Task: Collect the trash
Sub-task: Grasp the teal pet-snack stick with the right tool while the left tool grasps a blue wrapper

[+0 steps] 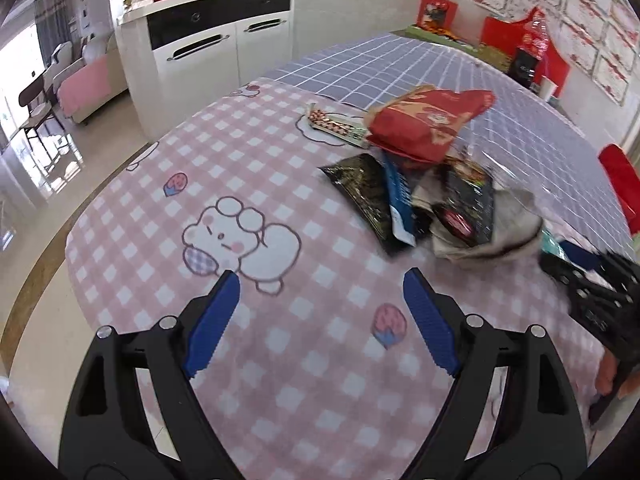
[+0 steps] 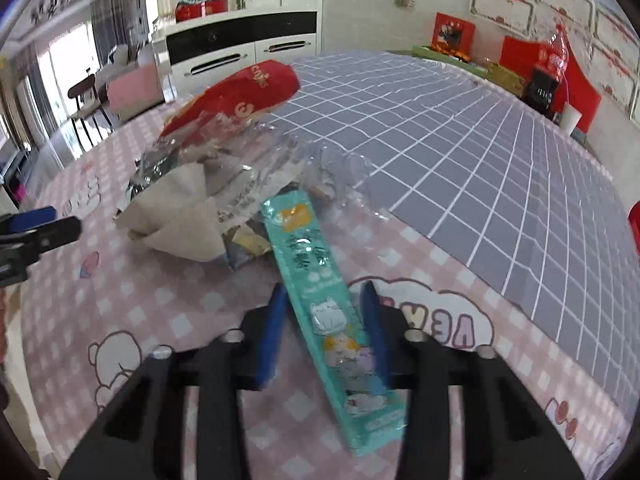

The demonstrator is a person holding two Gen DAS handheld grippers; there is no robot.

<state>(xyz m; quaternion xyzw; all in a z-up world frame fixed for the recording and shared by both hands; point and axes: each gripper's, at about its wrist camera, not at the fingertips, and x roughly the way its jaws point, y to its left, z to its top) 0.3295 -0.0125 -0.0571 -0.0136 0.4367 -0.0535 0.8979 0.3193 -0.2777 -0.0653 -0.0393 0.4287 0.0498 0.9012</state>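
My right gripper is shut on a long teal box printed with cartoon cats, which runs lengthwise between the blue pads just above the pink checked cloth. Beyond it lies the trash heap: a red snack bag, crumpled clear plastic and a wad of tissue. In the left wrist view the heap shows the red bag, a black wrapper, a blue wrapper, a dark packet and a thin patterned wrapper. My left gripper hangs open and empty, left of the heap.
The far half of the table wears a grey grid cloth. Red boxes, a cola bottle and a paper cup stand along the far right edge. A white cabinet stands beyond the table, with a chair at far left.
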